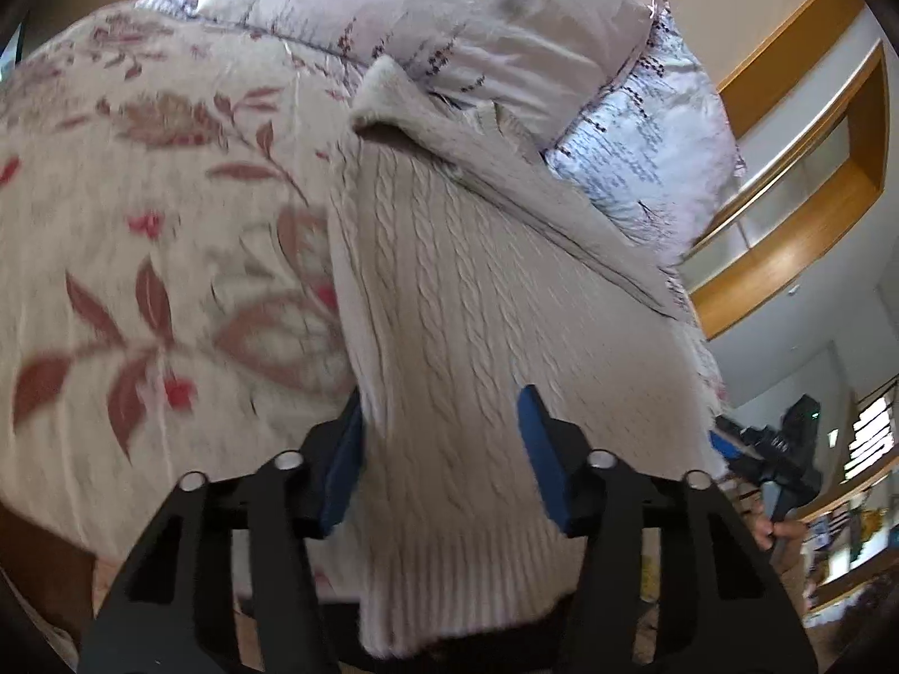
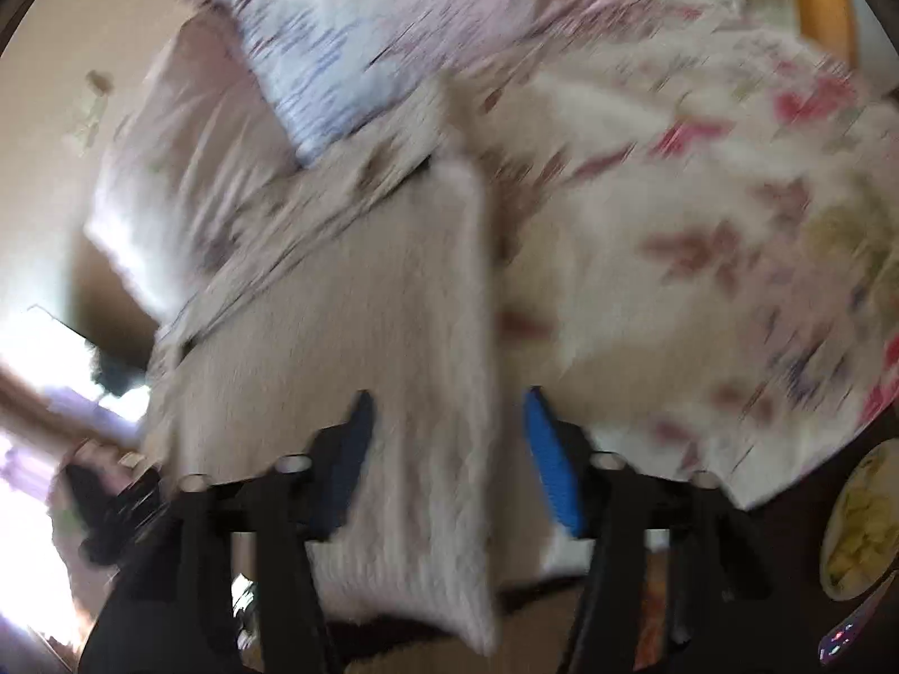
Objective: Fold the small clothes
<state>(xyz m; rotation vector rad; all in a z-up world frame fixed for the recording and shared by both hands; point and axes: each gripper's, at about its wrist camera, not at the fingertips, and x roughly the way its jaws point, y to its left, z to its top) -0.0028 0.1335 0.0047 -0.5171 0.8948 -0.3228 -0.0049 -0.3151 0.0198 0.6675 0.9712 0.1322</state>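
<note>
A cream cable-knit sweater (image 1: 449, 309) lies on a floral bedspread (image 1: 140, 196), folded lengthwise, its ribbed hem toward me. My left gripper (image 1: 441, 421) is open, its blue pads either side of the hem end, with the knit lying between them. In the blurred right wrist view the same sweater (image 2: 365, 309) lies between the open fingers of my right gripper (image 2: 446, 421), its right edge running down the middle. The right gripper also shows in the left wrist view (image 1: 775, 460) at the sweater's right edge.
Two pillows (image 1: 449, 17) lie at the head of the bed beyond the sweater. A wooden shelf unit (image 1: 814, 168) stands on the right wall. A round dish with yellow pieces (image 2: 859, 528) sits off the bed at the lower right.
</note>
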